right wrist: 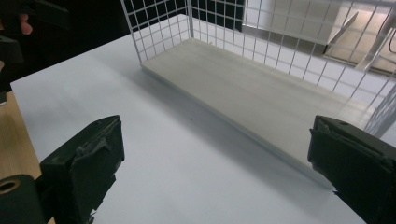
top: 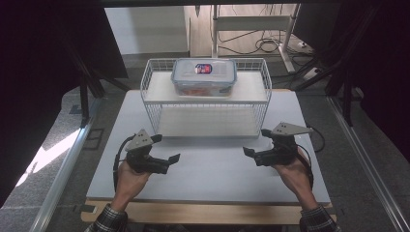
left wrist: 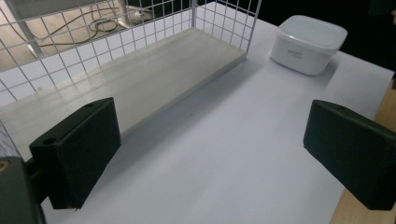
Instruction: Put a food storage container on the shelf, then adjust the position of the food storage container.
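Observation:
A white wire rack with two wooden shelves stands at the back middle of the white table top. On its upper shelf sits a clear plastic box with a blue-edged lid. My left gripper hovers low in front of the rack's left end, jaws wide apart with nothing between them. My right gripper mirrors it at the rack's right end, also open and empty. In the left gripper view the left gripper faces the lower shelf. The right gripper looks at that lower shelf from the other side.
A small white lidded box rests on the table beyond the rack's end in the left gripper view. A wooden strip runs along the table's front edge. Cables lie on the floor behind the rack.

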`<state>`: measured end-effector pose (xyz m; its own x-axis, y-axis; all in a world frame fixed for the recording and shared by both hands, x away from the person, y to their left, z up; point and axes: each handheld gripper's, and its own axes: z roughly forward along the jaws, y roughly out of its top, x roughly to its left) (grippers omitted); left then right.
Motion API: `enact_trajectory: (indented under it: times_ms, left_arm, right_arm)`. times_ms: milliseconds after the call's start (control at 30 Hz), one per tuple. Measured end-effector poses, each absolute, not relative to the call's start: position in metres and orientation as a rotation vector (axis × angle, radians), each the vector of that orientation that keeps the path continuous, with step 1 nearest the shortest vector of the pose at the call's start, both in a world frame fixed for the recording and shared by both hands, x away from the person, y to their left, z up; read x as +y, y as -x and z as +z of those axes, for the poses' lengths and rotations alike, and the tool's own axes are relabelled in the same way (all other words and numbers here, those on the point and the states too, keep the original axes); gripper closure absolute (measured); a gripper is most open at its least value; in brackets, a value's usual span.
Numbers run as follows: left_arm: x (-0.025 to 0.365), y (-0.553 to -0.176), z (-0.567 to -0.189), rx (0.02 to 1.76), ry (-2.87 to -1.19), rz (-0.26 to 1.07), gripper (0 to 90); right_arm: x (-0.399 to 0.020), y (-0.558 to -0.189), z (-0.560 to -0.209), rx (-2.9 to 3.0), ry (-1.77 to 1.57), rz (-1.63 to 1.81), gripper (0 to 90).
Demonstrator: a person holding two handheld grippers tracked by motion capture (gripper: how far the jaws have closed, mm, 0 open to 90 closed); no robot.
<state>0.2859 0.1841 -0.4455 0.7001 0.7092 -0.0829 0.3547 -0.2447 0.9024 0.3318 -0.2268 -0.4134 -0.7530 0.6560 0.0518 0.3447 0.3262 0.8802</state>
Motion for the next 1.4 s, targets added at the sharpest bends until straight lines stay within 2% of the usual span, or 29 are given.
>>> enact_trajectory:
  times_ms: [567,800,933,1033,1100,1167,1200,1267,1300,1333,1367,1400]
  left_arm:
    - [0.194,-0.26,-0.488,0.892,-1.891,0.477,3.0]
    - [0.192,-0.257,-0.496,0.894,-1.937,0.493,2.8]
    - [0.193,-0.258,-0.498,0.904,-1.935,0.492,2.8]
    - [0.195,-0.259,-0.5,0.913,-1.936,0.488,2.8]
    - [0.195,-0.26,-0.5,0.916,-1.939,0.489,2.8]
    - [0.195,-0.26,-0.501,0.919,-1.939,0.488,2.8]
    - [0.195,-0.26,-0.501,0.919,-1.942,0.488,2.8]
    - [0.195,-0.26,-0.501,0.918,-1.946,0.489,2.8]
    - [0.194,-0.26,-0.502,0.919,-1.947,0.488,2.8]
    - [0.194,-0.26,-0.502,0.918,-1.948,0.488,3.0]
    - [0.194,-0.26,-0.502,0.917,-1.949,0.488,3.0]
    - [0.194,-0.26,-0.502,0.915,-1.949,0.488,3.0]
  right_arm:
    - [-0.229,-0.306,-0.456,2.315,-0.923,1.329,6.3]
    - [-0.233,-0.308,-0.474,2.334,-0.967,1.259,5.8]
    - [-0.24,-0.314,-0.477,2.322,-1.024,1.21,1.6]
    - [-0.246,-0.318,-0.476,2.296,-1.09,1.199,1.7]
    - [-0.25,-0.319,-0.474,2.287,-1.121,1.167,6.7]
    - [-0.255,-0.319,-0.473,2.267,-1.137,1.146,17.1]
    - [-0.259,-0.32,-0.471,2.254,-1.15,1.141,23.9]
    - [-0.271,-0.323,-0.468,2.238,-1.176,1.115,44.2]
    - [-0.271,-0.323,-0.468,2.238,-1.176,1.115,44.2]
    - [-0.279,-0.325,-0.466,2.218,-1.188,1.092,55.8]
    - [-0.279,-0.325,-0.466,2.218,-1.188,1.092,55.8]
    - [-0.284,-0.327,-0.465,2.217,-1.195,1.085,60.2]
